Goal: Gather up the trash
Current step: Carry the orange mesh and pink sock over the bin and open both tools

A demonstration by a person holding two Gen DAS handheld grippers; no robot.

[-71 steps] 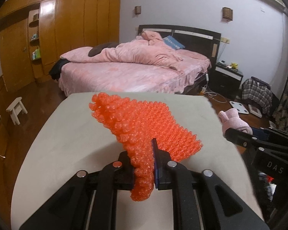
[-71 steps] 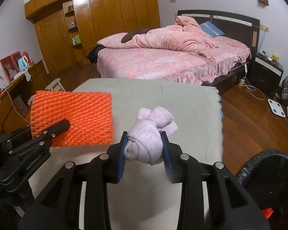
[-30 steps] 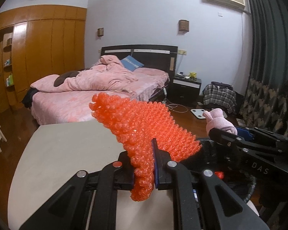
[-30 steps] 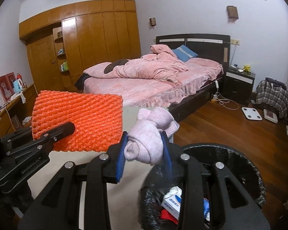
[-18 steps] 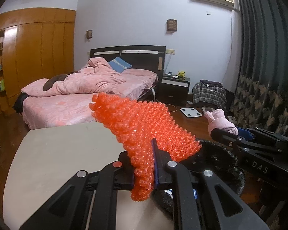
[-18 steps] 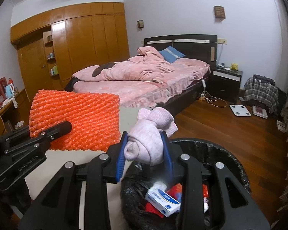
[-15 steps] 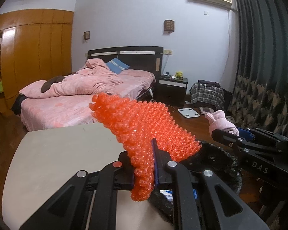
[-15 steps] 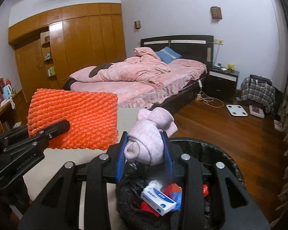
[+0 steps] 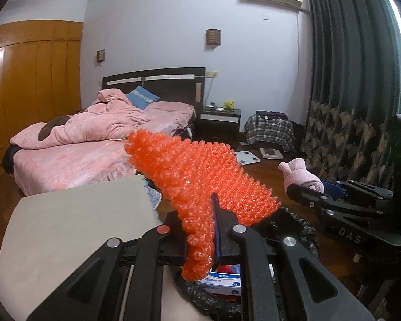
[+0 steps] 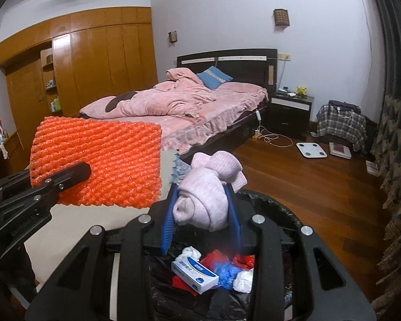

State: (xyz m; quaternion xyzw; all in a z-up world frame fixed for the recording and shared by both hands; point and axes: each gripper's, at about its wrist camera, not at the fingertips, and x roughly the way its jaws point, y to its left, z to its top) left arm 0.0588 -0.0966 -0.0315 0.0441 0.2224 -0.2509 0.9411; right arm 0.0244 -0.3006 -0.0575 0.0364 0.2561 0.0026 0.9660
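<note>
My left gripper is shut on an orange foam net sheet, held up over the near rim of a black-lined trash bin. In the right wrist view the same orange sheet hangs at the left, clamped by the left gripper. My right gripper is shut on a rolled pink sock, directly above the trash bin. Inside the bin lie a white and blue box, crumpled tissue and red and blue scraps. The pink sock also shows at the right of the left wrist view.
A beige table lies left of the bin. Behind it stands a bed with pink bedding, a dark nightstand, a wooden wardrobe and dark curtains. Scales and a plaid bag sit on the wood floor.
Both grippers have swung right, off the table and over the trash bin, each keeping its load. The bin's contents have come into view beneath them.
</note>
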